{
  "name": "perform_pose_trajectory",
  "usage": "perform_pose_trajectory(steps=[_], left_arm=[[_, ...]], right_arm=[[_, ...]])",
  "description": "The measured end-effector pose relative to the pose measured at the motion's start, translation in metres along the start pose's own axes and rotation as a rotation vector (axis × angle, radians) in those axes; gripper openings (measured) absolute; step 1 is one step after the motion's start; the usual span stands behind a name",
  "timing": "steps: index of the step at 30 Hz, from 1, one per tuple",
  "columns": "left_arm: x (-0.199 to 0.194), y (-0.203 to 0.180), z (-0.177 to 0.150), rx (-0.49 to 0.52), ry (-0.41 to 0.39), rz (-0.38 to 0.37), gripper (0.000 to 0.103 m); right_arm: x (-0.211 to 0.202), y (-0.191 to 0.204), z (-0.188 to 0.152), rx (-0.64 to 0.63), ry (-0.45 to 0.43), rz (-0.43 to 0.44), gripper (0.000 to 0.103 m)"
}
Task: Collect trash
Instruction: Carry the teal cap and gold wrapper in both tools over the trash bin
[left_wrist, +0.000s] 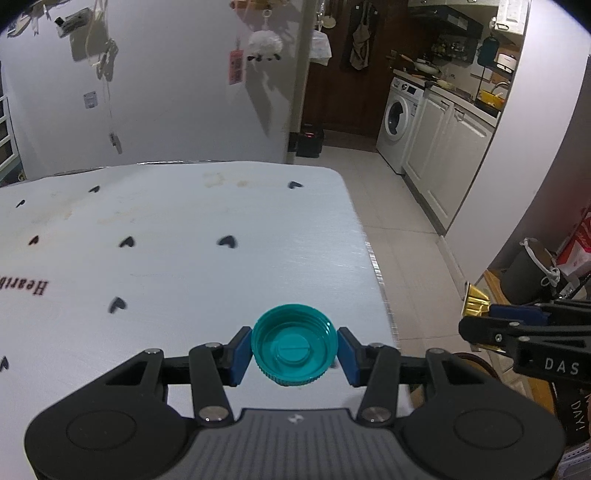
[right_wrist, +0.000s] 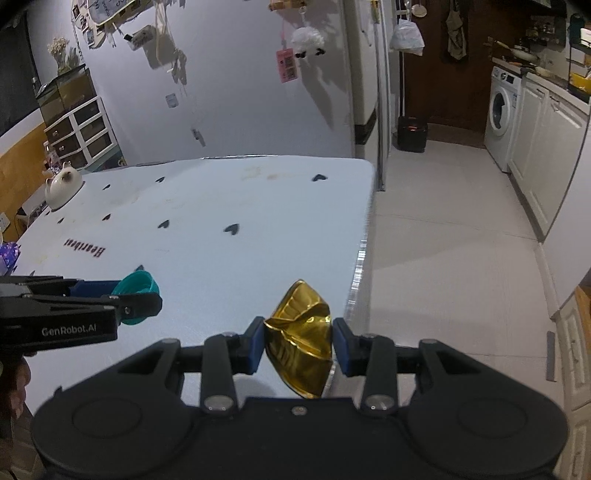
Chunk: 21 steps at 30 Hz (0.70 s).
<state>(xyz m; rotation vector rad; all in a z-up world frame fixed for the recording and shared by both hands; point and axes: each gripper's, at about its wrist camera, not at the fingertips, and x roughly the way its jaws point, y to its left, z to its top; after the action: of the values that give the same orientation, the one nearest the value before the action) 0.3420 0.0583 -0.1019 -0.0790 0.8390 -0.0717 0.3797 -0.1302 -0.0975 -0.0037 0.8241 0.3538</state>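
item one: left gripper (left_wrist: 294, 345), lower centre of the left wrist view, blue pads closed against both sides of a teal bottle cap (left_wrist: 294, 345), hollow side facing the camera, carried above the near right corner of the white table cover (left_wrist: 166, 240) printed with black hearts. item two: right gripper (right_wrist: 298, 341), lower centre of the right wrist view, pads clamped on a crumpled gold foil cup (right_wrist: 299, 339), held over the table's right edge. item three: cream cat-shaped teapot (right_wrist: 61, 184), far left of the table. item four: washing machine (right_wrist: 500, 114), upper right, on the pale tiled floor (right_wrist: 443, 240).
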Motion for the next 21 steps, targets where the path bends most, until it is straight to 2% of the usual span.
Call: perform_pose_trajectory(steps=[10,21], left_arm=[[0.014,-0.094,-0.001,0.029,0.006,-0.027,0.050],[0.053,-0.187,-0.003,0.058,0.050,-0.079,0.050]], right_arm=[[-0.035,-0.088,-0.018,0.026,-0.001,-0.028,0.039],[-0.055,-0.191,-0.036,0.072,0.016,-0.077,0.039]])
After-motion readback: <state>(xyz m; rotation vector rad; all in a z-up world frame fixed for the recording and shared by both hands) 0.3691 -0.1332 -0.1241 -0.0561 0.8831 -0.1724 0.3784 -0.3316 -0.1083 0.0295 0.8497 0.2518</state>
